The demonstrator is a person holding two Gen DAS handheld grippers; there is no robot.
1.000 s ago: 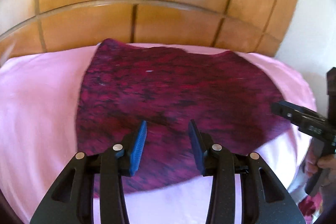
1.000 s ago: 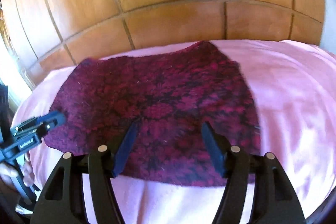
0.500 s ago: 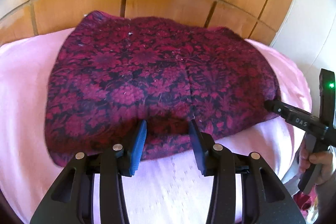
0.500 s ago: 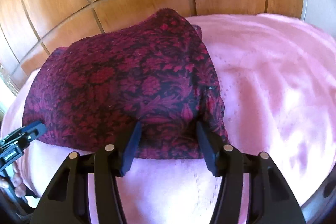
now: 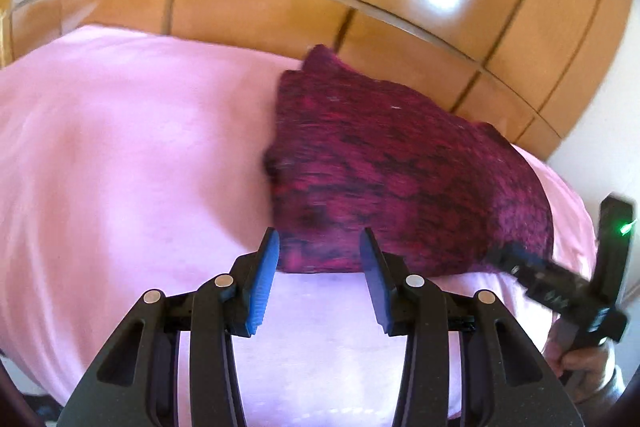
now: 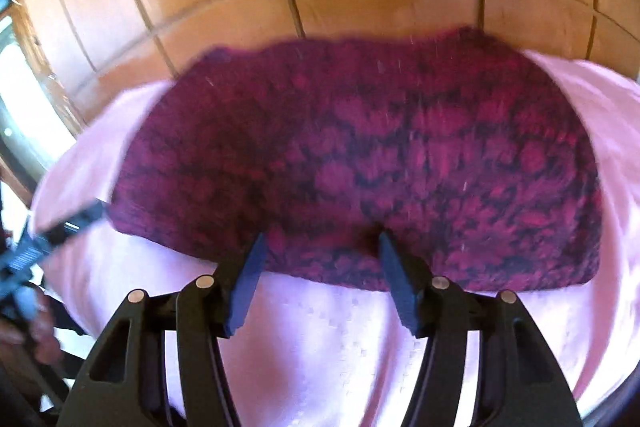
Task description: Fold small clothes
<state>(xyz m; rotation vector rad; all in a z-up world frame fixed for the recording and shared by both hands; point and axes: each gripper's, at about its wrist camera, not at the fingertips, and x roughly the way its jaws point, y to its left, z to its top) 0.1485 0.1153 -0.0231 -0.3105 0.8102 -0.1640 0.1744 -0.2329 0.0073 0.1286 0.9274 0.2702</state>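
Observation:
A magenta garment with a dark floral print (image 5: 400, 179) lies flat on a pink bedsheet (image 5: 120, 167). My left gripper (image 5: 320, 243) is open, and the garment's near left corner sits between its blue pads without being pinched. The right wrist view shows the garment (image 6: 360, 155) spread wide and blurred. My right gripper (image 6: 322, 243) straddles the garment's near edge; its jaws are opening and the pads do not press the cloth. The right gripper (image 5: 540, 279) also shows at the garment's near right corner, held by a hand (image 5: 580, 363). At the left edge of the right wrist view is the left gripper (image 6: 52, 235).
A glossy wooden panelled headboard (image 5: 280, 7) rises straight behind the garment's far edge. The pink sheet (image 6: 600, 307) spreads wide to the left of the garment and in front of both grippers. A pale wall (image 5: 600, 131) stands at the right.
The left gripper has slid left along the near edge, from the garment's middle to its left corner. The right gripper has shifted from the right corner toward the middle. Both views are now motion-blurred.

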